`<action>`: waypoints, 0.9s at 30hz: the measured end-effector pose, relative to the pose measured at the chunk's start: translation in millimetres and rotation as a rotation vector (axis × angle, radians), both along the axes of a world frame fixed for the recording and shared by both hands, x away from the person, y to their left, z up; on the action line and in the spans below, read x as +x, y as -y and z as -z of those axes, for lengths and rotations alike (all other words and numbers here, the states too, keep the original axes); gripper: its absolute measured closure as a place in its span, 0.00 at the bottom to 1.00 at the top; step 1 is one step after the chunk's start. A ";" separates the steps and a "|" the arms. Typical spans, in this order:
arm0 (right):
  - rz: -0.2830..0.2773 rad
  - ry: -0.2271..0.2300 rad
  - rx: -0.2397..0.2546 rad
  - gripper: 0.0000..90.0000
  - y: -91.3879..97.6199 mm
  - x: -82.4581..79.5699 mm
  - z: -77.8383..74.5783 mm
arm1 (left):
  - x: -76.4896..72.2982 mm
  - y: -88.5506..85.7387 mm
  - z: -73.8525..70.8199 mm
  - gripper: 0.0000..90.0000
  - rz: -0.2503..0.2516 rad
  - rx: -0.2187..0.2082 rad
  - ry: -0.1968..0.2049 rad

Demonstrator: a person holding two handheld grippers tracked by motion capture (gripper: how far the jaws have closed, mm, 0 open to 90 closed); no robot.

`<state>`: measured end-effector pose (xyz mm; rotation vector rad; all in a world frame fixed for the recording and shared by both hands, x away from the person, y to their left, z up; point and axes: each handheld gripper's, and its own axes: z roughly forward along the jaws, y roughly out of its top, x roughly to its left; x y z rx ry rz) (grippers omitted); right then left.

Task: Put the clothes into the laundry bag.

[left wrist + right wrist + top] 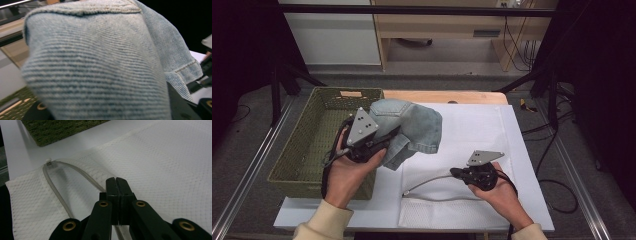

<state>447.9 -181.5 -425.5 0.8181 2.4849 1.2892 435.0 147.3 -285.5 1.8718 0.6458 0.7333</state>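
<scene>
The left claw [388,138] is carrying clamped denim shorts [412,127] toward the mesh laundry bag [472,150] at four o'clock; the right claw [116,185], pinched together on its zipper edge [82,173], is holding the mouth open; stuffing remains.

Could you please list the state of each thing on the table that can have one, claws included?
Denim garment: bunched up, lifted off the table, hanging from the left claw.
Left claw: shut on the denim garment, beside the basket.
Right claw: shut, pinching the upper zipper edge of the mesh bag.
Mesh bag: lying flat on the table, zipper mouth held open.
Green basket: upright, nothing visible inside.
</scene>
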 end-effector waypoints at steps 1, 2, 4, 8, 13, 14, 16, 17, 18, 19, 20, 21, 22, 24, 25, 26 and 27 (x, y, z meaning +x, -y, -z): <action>0.005 -0.010 0.005 1.00 1.7 0.9 1.6 | -1.1 1.2 2.8 0.75 0.007 -0.009 -0.003; 0.005 -0.014 0.009 1.00 3.2 2.1 3.2 | -2.4 2.4 5.3 0.75 0.016 -0.014 -0.005; 0.009 -0.030 0.023 1.00 5.9 4.4 5.3 | -5.4 4.9 9.2 0.75 0.035 -0.011 -0.009; 0.010 -0.045 0.044 1.00 8.0 7.3 4.7 | -13.4 9.7 13.2 0.75 0.067 0.000 -0.006; 0.011 -0.063 0.049 1.00 9.6 8.6 4.1 | -22.6 11.4 17.3 0.75 0.082 -0.017 -0.021; 0.009 -0.061 0.050 1.00 9.8 9.0 4.2 | -24.4 11.2 17.6 0.75 0.086 -0.018 -0.020; 0.012 -0.067 0.049 1.00 9.5 9.4 3.7 | -28.3 11.1 17.8 0.75 0.091 -0.023 -0.020; 0.013 -0.068 0.051 1.00 9.4 9.7 3.6 | -30.6 11.4 18.0 0.75 0.094 -0.029 -0.020; 0.015 -0.071 0.051 1.00 9.1 10.0 3.3 | -32.7 11.5 18.1 0.75 0.097 -0.030 -0.020; 0.016 -0.070 0.045 1.00 8.9 10.4 2.5 | -34.9 11.7 18.2 0.75 0.100 -0.028 -0.017; 0.014 -0.066 0.044 1.00 8.7 11.0 1.4 | -36.9 12.1 18.6 0.75 0.106 -0.027 -0.017; 0.016 -0.066 0.044 1.00 8.1 11.2 -0.2 | -36.9 12.1 18.6 0.75 0.106 -0.027 -0.017; 0.015 -0.064 0.040 1.00 7.8 11.9 -2.5 | -40.5 13.3 19.7 0.75 0.115 -0.025 -0.018; 0.016 -0.064 0.034 1.00 7.3 13.1 -6.3 | -42.4 14.3 20.5 0.75 0.120 -0.020 -0.020; 0.018 -0.064 0.038 1.00 7.3 14.3 -8.3 | -43.2 15.0 20.8 0.75 0.121 -0.020 -0.020; 0.018 -0.065 0.039 1.00 7.2 15.3 -10.3 | -43.9 15.9 20.9 0.75 0.123 -0.023 -0.020; 0.020 -0.067 0.037 1.00 7.3 16.3 -12.3 | -44.8 16.1 20.4 0.75 0.125 -0.017 -0.021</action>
